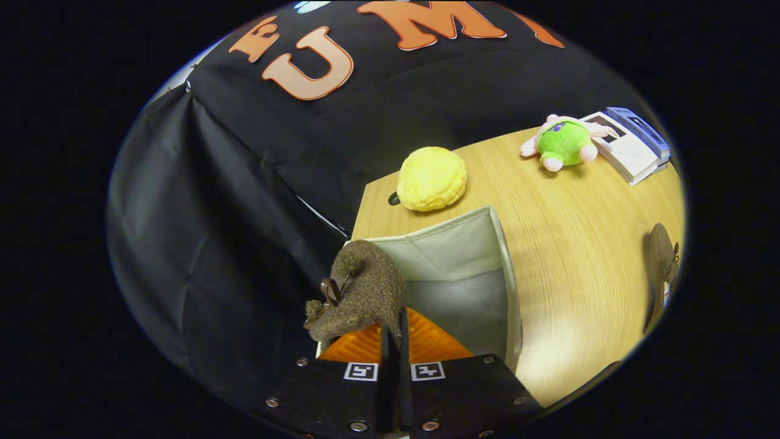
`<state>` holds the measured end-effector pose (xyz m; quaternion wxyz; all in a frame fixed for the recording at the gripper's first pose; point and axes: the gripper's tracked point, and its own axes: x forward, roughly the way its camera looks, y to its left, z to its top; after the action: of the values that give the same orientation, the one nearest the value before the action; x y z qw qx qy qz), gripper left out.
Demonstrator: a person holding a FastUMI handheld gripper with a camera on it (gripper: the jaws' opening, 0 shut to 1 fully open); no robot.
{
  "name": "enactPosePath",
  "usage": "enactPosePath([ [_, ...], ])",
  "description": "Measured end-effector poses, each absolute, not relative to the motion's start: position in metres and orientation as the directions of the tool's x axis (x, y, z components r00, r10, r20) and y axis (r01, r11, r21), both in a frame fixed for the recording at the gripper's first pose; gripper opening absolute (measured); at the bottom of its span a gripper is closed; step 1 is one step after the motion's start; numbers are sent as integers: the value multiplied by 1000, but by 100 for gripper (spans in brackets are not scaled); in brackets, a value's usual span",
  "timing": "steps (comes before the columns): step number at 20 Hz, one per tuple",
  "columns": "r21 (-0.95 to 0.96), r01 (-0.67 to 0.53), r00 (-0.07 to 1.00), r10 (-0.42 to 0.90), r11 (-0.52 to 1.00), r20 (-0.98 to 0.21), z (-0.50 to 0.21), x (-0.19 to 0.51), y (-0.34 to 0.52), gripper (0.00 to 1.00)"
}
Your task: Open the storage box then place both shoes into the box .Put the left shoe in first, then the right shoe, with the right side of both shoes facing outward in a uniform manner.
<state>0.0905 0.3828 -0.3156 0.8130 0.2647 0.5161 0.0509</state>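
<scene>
Gripper point(393, 341): fingers closed together, pinching the edge of a brown fuzzy shoe point(365, 292) and holding it over the near-left corner of the open storage box point(499, 268), judged in order to lower it inside. The shoe is shaggy, olive-brown, with a dark metal buckle on its side. The box is pale fabric, grey-lined, standing on a wooden table point(579, 244). The second shoe point(661, 268) lies well apart. Beyond the box: a yellow plush ball point(431, 178), a green plush toy point(563, 143), a booklet point(631, 149).
</scene>
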Motion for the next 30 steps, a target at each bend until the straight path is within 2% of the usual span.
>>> enactPosePath([
  [2, 489, 209, 433, 368, 847, -823, -323, 85, 392, 9],
  [4, 509, 189, 356, 425, 840, -832, -331, 74, 409, 18],
  [5, 531, 164, 324, 463, 831, -825, -329, 67, 417, 35],
  [9, 570, 98, 356, 506, 816, -786, -307, 63, 416, 75],
  [11, 578, 77, 375, 514, 812, -772, -294, 61, 406, 81],
  [17, 554, -20, 531, 479, 832, -700, -243, 60, 344, 93],
  [22, 467, -51, 620, 395, 883, -678, -235, 50, 268, 96],
  [25, 381, -36, 642, 314, 924, -699, -250, 29, 213, 97],
  [30, 314, 23, 614, 234, 949, -754, -280, 0, 133, 97],
])
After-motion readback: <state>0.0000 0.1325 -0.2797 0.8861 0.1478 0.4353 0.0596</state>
